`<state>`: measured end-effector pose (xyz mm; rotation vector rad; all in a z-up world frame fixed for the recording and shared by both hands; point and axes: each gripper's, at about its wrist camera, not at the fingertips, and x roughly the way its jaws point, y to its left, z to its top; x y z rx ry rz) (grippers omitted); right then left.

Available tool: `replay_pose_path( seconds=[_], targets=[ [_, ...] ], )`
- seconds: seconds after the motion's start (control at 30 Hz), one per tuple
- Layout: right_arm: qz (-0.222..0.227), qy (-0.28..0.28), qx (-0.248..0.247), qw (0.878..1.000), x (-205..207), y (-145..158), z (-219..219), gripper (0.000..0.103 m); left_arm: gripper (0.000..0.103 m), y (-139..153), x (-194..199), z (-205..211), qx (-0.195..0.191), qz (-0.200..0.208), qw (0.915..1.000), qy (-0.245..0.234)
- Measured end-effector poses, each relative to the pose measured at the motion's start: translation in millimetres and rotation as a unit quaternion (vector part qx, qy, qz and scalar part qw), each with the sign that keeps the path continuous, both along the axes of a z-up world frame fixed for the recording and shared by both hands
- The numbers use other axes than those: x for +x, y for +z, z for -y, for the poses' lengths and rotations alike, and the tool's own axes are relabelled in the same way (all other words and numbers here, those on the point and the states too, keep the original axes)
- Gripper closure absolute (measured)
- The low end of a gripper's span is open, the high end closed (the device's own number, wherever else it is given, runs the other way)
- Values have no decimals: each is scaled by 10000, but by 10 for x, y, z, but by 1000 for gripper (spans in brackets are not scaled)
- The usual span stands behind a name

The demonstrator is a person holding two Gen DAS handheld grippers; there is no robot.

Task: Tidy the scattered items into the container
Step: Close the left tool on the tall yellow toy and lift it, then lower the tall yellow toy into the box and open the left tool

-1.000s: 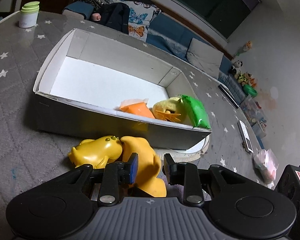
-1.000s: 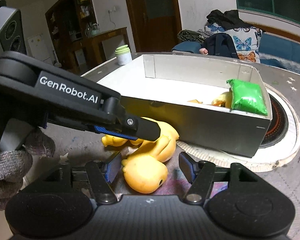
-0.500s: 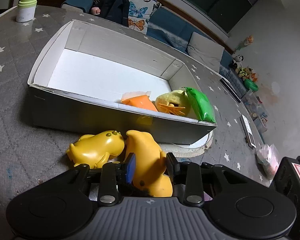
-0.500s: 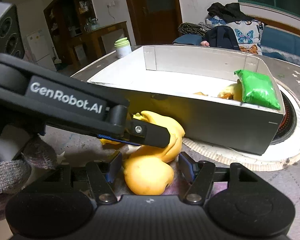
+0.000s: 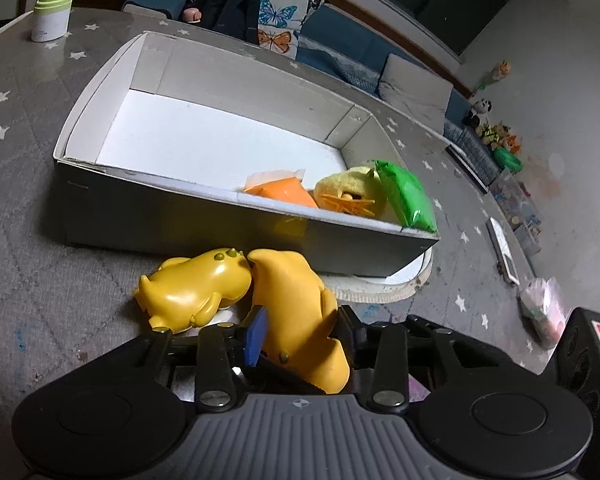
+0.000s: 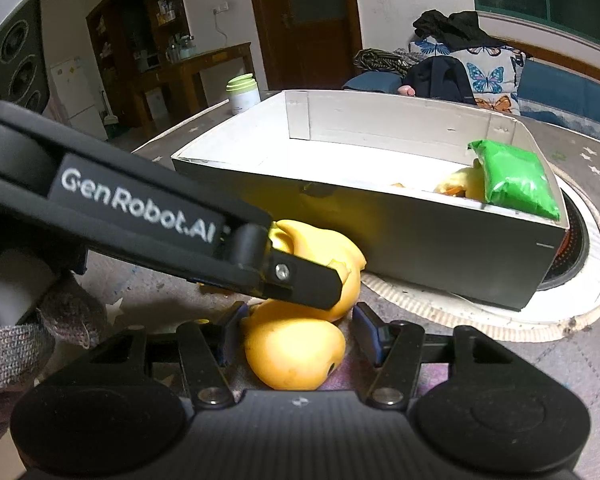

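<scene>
Two yellow toys lie on the grey star-patterned cloth just in front of the white box point(image 5: 180, 216). The paler, frog-like toy point(image 5: 196, 288) sits to the left. My left gripper point(image 5: 301, 328) straddles the orange-yellow toy point(image 5: 292, 300); its jaws are opening with the toy filling the gap. My right gripper point(image 6: 296, 328) is closing around a rounded end of what seems the same toy point(image 6: 296, 356), a small gap showing at the right pad. A left finger point(image 6: 300, 280) crosses over that toy. The box point(image 6: 420, 240) holds an orange packet point(image 5: 284, 192), a yellow plush point(image 5: 352, 196) and a green packet point(image 5: 408, 196).
A white jar with a green lid point(image 5: 52, 20) stands at the table's far corner. A round white-rimmed mat point(image 6: 592, 248) lies under the box's right end. A pink bag point(image 5: 544, 312) and a flat remote-like thing point(image 5: 504, 256) lie to the right. A gloved hand point(image 6: 16, 340) holds the left gripper.
The left jaws have spread and slid further along the orange-yellow toy. The right jaws have narrowed around the toy's rounded end. Both toys stay on the cloth.
</scene>
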<state>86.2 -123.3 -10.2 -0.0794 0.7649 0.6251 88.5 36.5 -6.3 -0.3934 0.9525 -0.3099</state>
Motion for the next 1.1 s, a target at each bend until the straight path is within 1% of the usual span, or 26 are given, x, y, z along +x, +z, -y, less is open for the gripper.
replay_pose_path(
  seconds=[0.07,0.2,0.27,0.33,0.47,0.57,0.7,0.8,0.9,1.0,1.1],
  targets=[
    [23,1,-20,10000,-8,3,-12,45,58,-23,14,11,22,-52,10000,12],
    [55,-4,-38,10000,-35,3,-27,46,57,-48,31,-23,-104,-139,9998,71],
    [84,-3,-57,9999,-56,12,-34,51,58,-40,20,-12,-72,-141,9998,108],
    [131,2,-91,9999,-90,27,-41,51,58,-16,-6,6,-44,-117,9999,89],
    [325,18,-146,9994,-193,114,-42,52,59,107,-89,15,-36,26,10000,51],
    [552,60,-87,9984,-262,265,-40,52,59,290,-178,21,37,277,9996,41],
    [988,118,-16,9950,-299,499,-76,52,59,575,-242,-4,139,691,9975,46],
    [1211,150,48,9925,-212,646,-146,52,59,734,-146,-52,202,883,9958,118],
    [1293,175,135,9914,-14,756,-247,52,59,826,38,-114,267,966,9947,227],
    [1237,165,170,9920,210,792,-366,52,59,840,296,-189,269,895,9952,289],
    [1071,131,199,9940,484,745,-451,52,59,767,589,-290,170,659,9970,362]
  ],
)
